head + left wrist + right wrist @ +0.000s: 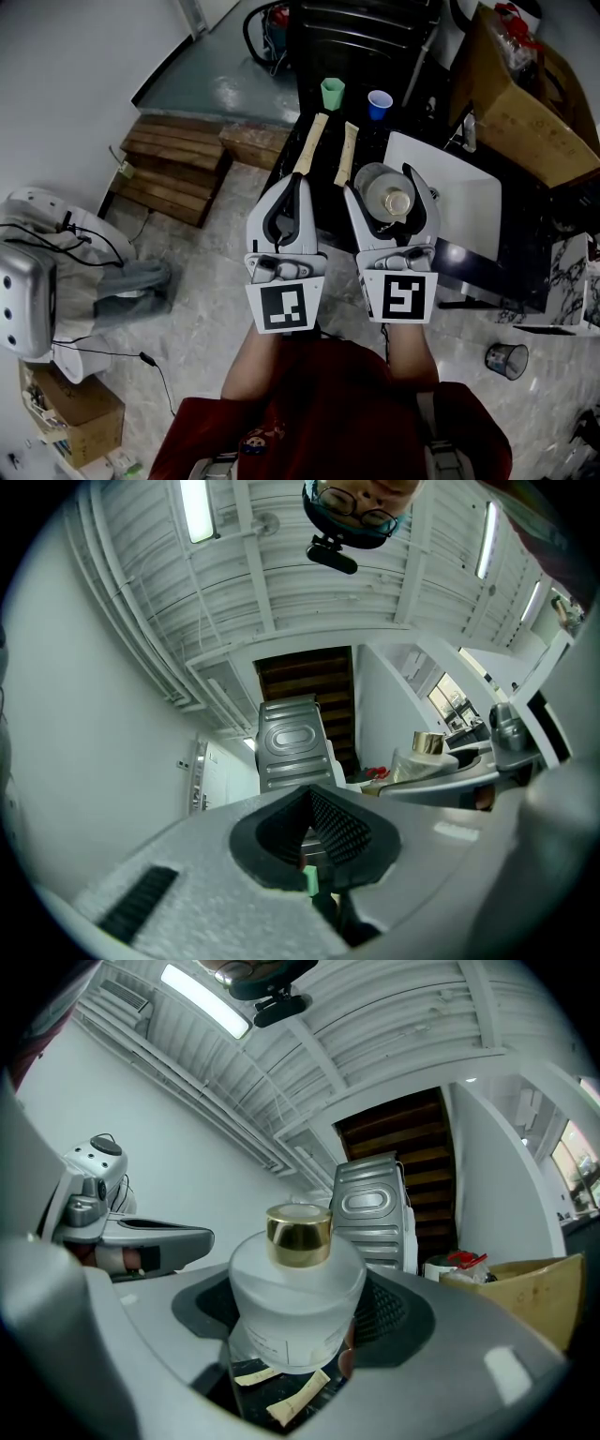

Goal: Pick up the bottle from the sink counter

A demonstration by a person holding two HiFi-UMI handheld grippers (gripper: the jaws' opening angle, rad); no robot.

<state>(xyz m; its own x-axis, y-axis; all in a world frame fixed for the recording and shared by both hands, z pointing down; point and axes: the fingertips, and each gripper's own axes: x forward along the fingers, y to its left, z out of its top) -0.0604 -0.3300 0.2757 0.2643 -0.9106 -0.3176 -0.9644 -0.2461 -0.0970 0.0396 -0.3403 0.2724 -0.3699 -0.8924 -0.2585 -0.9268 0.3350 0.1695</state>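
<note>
The right gripper (388, 184) had its jaws standing wide around the bottle (394, 202), pads pressed on either side of its frosted body. The bottle hung just left of the basin (473, 202), over the front of the dark counter (354, 114). The left gripper (292, 192), further left of the basin and close beside the right one, had its jaws drawn together on nothing.

The grasp was made, and the lift looked done or nearly so. The next move seemed to call only for a steady squeeze and a level wrist. The bottle was smooth, so a slackened grip or a tilt could let it slide.

The head view showed the bottle from above, only its shoulder and gold cap (399, 202), so it could not settle whether the base was off the counter. The right gripper view did better. It showed the bottle (298, 1288) upright from the side, a label low on its body, and below its base the dark counter with two sachets (292, 1401) lying on it — clear space, as far as I could judge.

The left gripper view added the meshed pads (342, 829) nearly meeting, and a side glimpse of the bottle's cap in the other gripper. Only the head view took in the layout. A green cup (332, 92) and a blue cup (379, 103) stood at the counter's far end, well left of the basin's far corner.
</note>
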